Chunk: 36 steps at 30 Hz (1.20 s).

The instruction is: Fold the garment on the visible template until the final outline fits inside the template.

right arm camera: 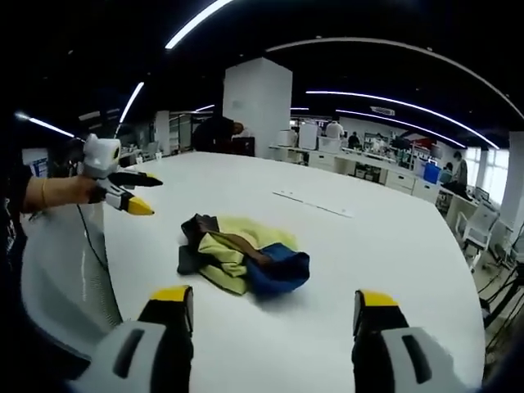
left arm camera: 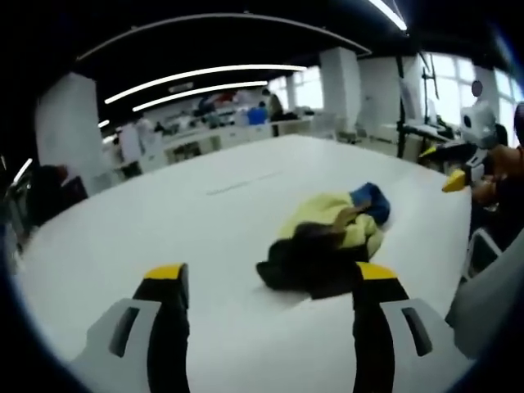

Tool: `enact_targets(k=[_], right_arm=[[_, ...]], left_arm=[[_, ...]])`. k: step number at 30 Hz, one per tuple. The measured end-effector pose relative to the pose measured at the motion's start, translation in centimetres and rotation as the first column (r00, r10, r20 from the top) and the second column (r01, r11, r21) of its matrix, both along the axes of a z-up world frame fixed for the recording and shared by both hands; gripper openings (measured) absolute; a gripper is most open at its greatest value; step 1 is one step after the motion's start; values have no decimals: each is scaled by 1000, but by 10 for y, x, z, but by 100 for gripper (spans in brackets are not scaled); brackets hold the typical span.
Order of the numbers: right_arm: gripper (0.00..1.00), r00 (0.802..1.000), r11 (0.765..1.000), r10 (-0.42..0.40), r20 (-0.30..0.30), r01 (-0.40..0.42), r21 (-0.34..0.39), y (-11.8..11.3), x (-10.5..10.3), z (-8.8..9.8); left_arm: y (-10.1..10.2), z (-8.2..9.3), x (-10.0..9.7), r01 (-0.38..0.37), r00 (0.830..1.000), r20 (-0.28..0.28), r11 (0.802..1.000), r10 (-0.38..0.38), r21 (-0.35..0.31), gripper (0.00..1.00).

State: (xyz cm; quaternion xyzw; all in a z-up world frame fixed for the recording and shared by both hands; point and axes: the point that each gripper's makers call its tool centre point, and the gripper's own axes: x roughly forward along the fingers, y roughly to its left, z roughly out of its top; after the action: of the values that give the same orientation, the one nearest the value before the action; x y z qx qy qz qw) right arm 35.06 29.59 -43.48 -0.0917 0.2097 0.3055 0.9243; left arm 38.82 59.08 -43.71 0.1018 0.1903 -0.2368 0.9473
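Observation:
A crumpled garment (left arm camera: 327, 225) in yellow, black and blue lies bunched on the white table (left arm camera: 164, 213). My left gripper (left arm camera: 270, 277) stands open just short of its dark edge, with nothing between the jaws. In the right gripper view the same garment (right arm camera: 237, 246) lies ahead of my right gripper (right arm camera: 274, 299), which is open and apart from the cloth. The left gripper (right arm camera: 135, 192), held by a hand, hovers over the table's left edge with its jaws apart. The right gripper's yellow tip (left arm camera: 454, 180) shows past the table's right side. Thin grey marks (right arm camera: 315, 203) run across the table beyond the garment.
The table (right arm camera: 385, 246) is wide and round-cornered. A white pillar (right arm camera: 255, 102), benches and people stand in the room behind. A white chair (right arm camera: 479, 225) sits off the far right corner.

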Motion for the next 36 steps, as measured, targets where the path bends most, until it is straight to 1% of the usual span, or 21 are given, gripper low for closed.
enact_targets(k=[2, 4, 6, 8, 11, 12, 14, 17, 19, 21, 23, 26, 27, 28, 31, 34, 36], right_arm=[[71, 1000, 999, 16, -11, -16, 33, 5, 9, -3], [67, 1000, 999, 14, -16, -13, 43, 6, 19, -5], [59, 1000, 999, 5, -30, -3, 41, 5, 34, -11], [54, 999, 999, -3, -39, 4, 41, 4, 44, -17], [49, 998, 999, -16, -65, 19, 50, 5, 54, -25], [48, 997, 998, -19, -68, 23, 58, 5, 58, -26], [43, 997, 998, -27, -75, 31, 53, 6, 66, -31], [38, 995, 998, -38, -89, 43, 53, 7, 76, -40], [34, 994, 998, -42, -99, 47, 49, 8, 80, -45], [32, 991, 996, -49, -121, 58, 71, 9, 84, -49], [30, 991, 995, -48, -124, 58, 80, 10, 88, -51], [28, 991, 996, -39, -132, 48, 69, 13, 93, -58], [27, 989, 996, -34, -142, 45, 72, 13, 94, -60], [25, 985, 995, -37, -168, 51, 85, 14, 94, -63], [21, 984, 995, -34, -174, 49, 86, 16, 95, -67], [19, 983, 995, -31, -178, 47, 84, 17, 95, -68], [17, 984, 995, -34, -178, 50, 85, 17, 96, -68]], left_arm=[[-12, -6, 6, 33, 999, -18, 999, -33, -14, 74], [-19, -10, 10, 57, 998, -28, 998, -57, 10, 71], [-23, -13, 16, 66, 998, -26, 997, -65, 35, 69], [-29, -17, 21, 78, 997, -31, 996, -77, 30, 68], [-37, -24, 29, 102, 994, -39, 995, -101, 19, 62], [-38, -26, 30, 104, 994, -44, 994, -103, 22, 60], [-39, -32, 35, 109, 993, -53, 993, -107, 33, 55], [-38, -40, 40, 104, 992, -69, 994, -102, 27, 48], [-36, -44, 42, 95, 992, -81, 995, -93, 20, 45], [-36, -47, 43, 92, 992, -86, 996, -91, 13, 45], [-36, -49, 42, 92, 992, -89, 996, -90, 12, 43], [-38, -53, 43, 95, 991, -96, 995, -94, 6, 37], [-40, -54, 44, 101, 990, -98, 995, -100, 6, 35], [-41, -55, 44, 106, 989, -106, 994, -105, 4, 33], [-46, -58, 47, 118, 987, -111, 993, -115, 15, 26], [-49, -59, 49, 128, 986, -111, 992, -125, 17, 25], [-52, -62, 51, 139, 984, -119, 990, -135, 23, 20]])
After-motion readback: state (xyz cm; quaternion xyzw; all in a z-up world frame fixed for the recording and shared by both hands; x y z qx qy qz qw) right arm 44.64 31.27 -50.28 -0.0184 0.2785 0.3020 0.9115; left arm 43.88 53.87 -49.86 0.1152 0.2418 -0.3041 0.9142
